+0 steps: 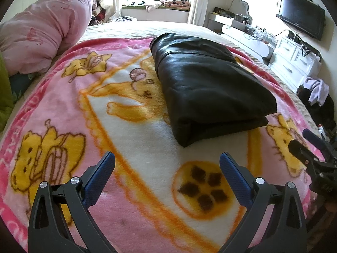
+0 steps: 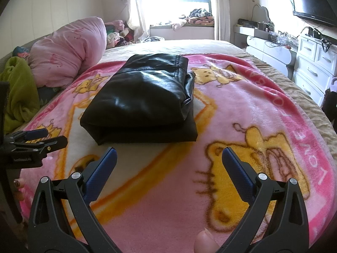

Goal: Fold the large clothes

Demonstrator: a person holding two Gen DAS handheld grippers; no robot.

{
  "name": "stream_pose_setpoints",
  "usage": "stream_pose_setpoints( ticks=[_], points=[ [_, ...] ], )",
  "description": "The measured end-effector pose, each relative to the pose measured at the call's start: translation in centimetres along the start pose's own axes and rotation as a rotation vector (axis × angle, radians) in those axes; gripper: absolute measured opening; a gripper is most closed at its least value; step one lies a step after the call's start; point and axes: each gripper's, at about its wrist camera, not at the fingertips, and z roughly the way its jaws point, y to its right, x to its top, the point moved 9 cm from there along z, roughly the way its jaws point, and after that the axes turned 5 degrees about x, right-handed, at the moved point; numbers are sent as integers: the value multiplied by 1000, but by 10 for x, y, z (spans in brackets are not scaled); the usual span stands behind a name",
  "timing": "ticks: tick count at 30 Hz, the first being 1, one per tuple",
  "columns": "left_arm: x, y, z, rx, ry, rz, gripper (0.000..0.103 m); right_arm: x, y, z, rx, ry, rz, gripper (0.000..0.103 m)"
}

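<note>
On the far left we see a green cloth [image 2: 15, 92] next to a big pink quilt [image 1: 44, 29] that is rolled up at the side of the bed. A pink blanket [image 1: 130, 126] with yellow cartoon animals covers the bed in front of us.

Our left gripper [image 1: 167, 160] hangs over the blanket with its blue pads wide apart. It holds nothing. In the right wrist view we also see it low at the left edge, and from there we cannot tell how its jaws stand.

In the middle lies the black jacket [image 2: 143, 97]. It is shiny like leather and folded into a thick, neat pile. It rests on the blanket, a little ahead of both grippers, and touches neither one.

Our right gripper [image 2: 169, 158] also hangs over the blanket, jaws spread wide, holding nothing. A fingertip [image 2: 205, 243] shows at the bottom edge.

On the far right stand white drawers [image 2: 313, 63], with a dark TV [image 1: 301, 16] on the wall above.
</note>
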Motion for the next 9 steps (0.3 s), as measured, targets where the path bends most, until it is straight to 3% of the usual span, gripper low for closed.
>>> stream_pose_setpoints(
  ticks=[4, 9],
  points=[
    [1, -3, 1, 35, -1, 2, 99, 0, 0, 0, 0, 0, 0, 94],
    [1, -1, 1, 8, 1, -1, 99, 0, 0, 0, -1, 1, -1, 94]
  ],
)
